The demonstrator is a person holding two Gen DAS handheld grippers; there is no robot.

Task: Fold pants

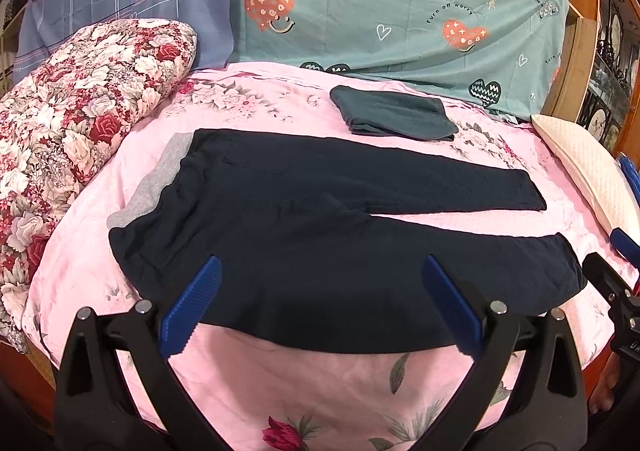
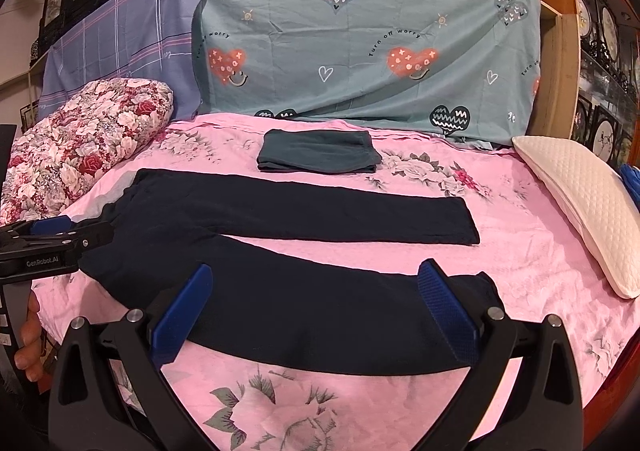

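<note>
Dark navy pants (image 1: pixel 304 235) lie flat on the pink floral bed sheet (image 1: pixel 320 391), waistband with grey lining at the left, both legs spread out to the right. They also show in the right wrist view (image 2: pixel 320 307). My left gripper (image 1: pixel 320 275) is open and empty, above the near edge of the pants at the hip and thigh. My right gripper (image 2: pixel 316 283) is open and empty, above the near leg close to its cuff. The right gripper's body shows at the right edge of the left wrist view (image 1: pixel 616 291).
A folded dark teal garment (image 1: pixel 394 115) lies beyond the pants. A rolled floral quilt (image 1: pixel 68 131) sits at the left. A cream pillow (image 2: pixel 580 207) lies at the right. Teal and blue sheets hang behind the bed (image 2: pixel 360 51).
</note>
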